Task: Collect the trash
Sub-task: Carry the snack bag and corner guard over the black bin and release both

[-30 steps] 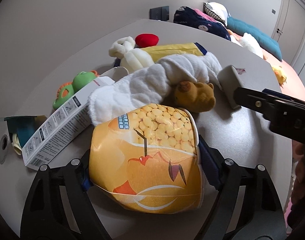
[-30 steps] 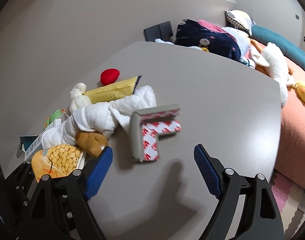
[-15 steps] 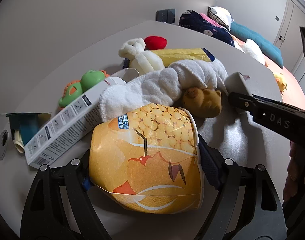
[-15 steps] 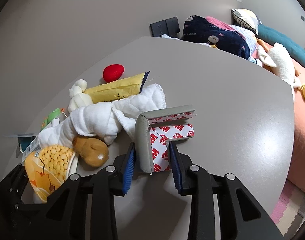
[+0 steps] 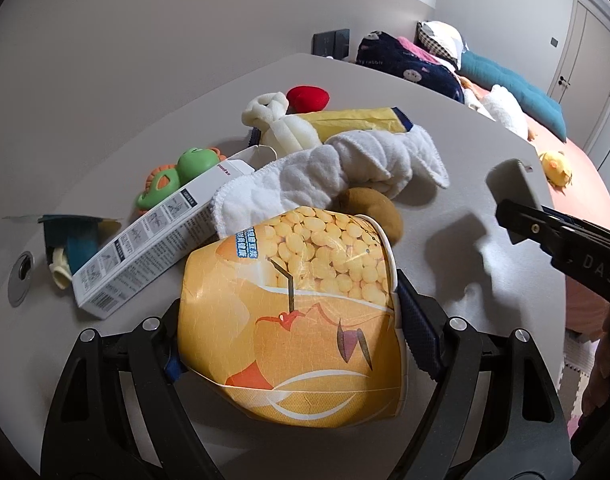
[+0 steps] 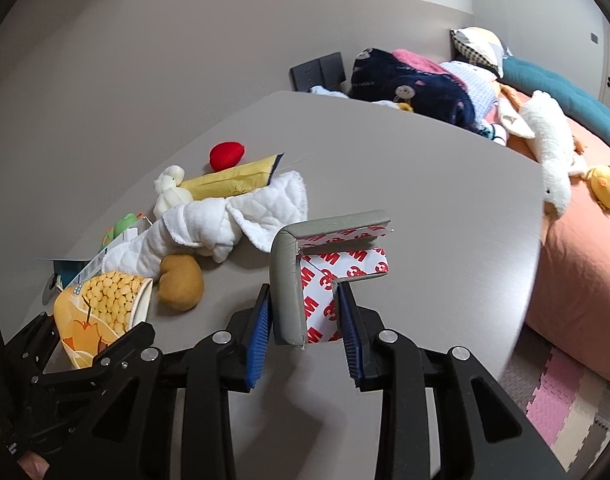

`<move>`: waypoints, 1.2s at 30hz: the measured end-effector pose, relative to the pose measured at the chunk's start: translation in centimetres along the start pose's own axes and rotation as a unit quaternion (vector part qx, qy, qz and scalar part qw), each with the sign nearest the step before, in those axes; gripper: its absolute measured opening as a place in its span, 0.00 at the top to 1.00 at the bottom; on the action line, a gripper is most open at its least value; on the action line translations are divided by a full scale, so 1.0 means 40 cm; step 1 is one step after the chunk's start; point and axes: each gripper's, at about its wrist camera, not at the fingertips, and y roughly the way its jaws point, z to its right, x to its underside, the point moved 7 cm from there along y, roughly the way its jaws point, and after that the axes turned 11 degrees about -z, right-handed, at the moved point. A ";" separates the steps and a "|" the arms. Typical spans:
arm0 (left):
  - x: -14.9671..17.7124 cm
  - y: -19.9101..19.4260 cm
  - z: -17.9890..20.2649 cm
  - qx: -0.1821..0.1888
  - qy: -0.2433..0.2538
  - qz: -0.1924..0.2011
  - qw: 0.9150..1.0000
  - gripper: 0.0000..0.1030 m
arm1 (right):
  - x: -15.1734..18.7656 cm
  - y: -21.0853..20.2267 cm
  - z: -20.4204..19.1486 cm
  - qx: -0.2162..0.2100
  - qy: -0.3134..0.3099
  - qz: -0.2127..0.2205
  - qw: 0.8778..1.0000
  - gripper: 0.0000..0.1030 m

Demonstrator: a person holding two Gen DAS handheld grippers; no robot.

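Since a second ago, the right gripper (image 6: 305, 316) has closed on the grey corner guard (image 6: 301, 276), now lifted at frame centre. Left gripper (image 5: 293, 336), spread wide, clamps the yellow corn cup (image 5: 293, 320) at lower centre. Thin foam may twist free; the crumpled cup could buckle. Remaining clutter, like the white box (image 5: 145, 248), sits upper left.

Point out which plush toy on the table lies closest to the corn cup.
The brown bear, tucked against the corn cup; the red plush and cream plush lie farther back.

Yellow corn cup (image 5: 293, 312) on side; grey corner guard (image 6: 293, 280) lifted off table.
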 end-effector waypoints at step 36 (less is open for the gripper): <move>0.079 -0.140 0.329 0.061 0.086 0.035 0.994 0.22 | 0.200 -0.289 0.230 0.028 0.064 0.060 0.996 0.67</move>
